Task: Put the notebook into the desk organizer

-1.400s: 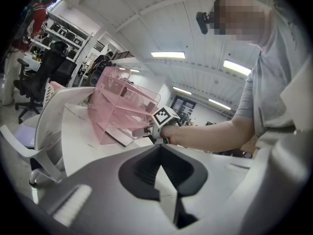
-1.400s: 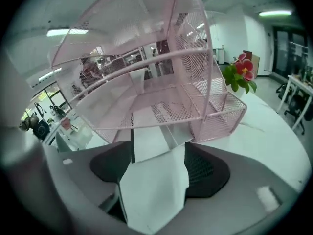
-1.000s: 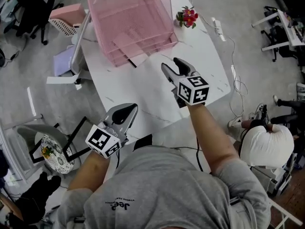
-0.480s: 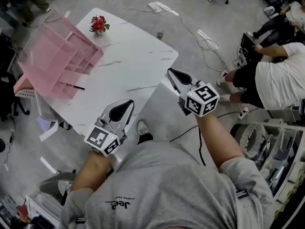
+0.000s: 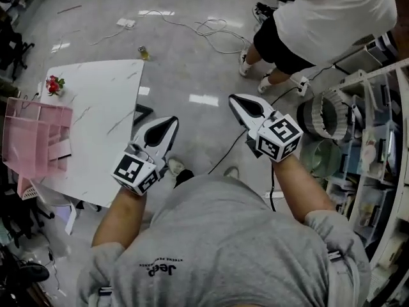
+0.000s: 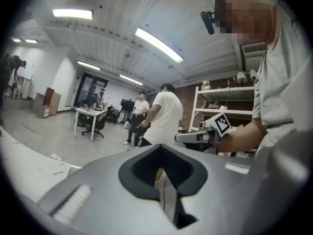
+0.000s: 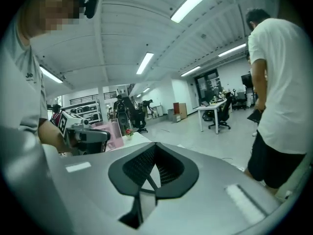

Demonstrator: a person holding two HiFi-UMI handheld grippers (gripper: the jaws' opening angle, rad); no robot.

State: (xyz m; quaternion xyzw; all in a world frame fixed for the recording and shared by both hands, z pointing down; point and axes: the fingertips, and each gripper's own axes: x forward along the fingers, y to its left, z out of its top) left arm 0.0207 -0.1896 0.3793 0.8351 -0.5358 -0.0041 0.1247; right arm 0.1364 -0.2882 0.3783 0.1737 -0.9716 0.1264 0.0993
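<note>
I cannot pick out the notebook with any certainty. A pale flat sheet lies in a lower tray of the desk organizer [image 5: 32, 139], but it is too small to name, so I cannot give its direction or long axis. The organizer is far off to the left of my left gripper [image 5: 167, 123]. It is a pink wire-mesh stack of shallow rectangular trays, stepped, with the open tray fronts turned toward my jaws.

It stands on the far-left side of a white table [image 5: 96, 126] with a smooth top, grey marble veins and rounded corners. A small bunch of red flowers [image 5: 54, 84] stands on the table just beyond the organizer.

My left gripper hangs over the table's near edge with its grey jaws pressed together on nothing. My right gripper [image 5: 238, 100] is out over the glossy grey floor [image 5: 185, 62], well clear of the table, jaws likewise closed and empty.

Ahead of my right jaws stands a person [image 5: 319, 18] in a white shirt and dark shorts. Loose cables [image 5: 211, 27] trail across the floor ahead of my jaws. Pale shelving [image 5: 377, 126] rises to the right of my right jaws.
</note>
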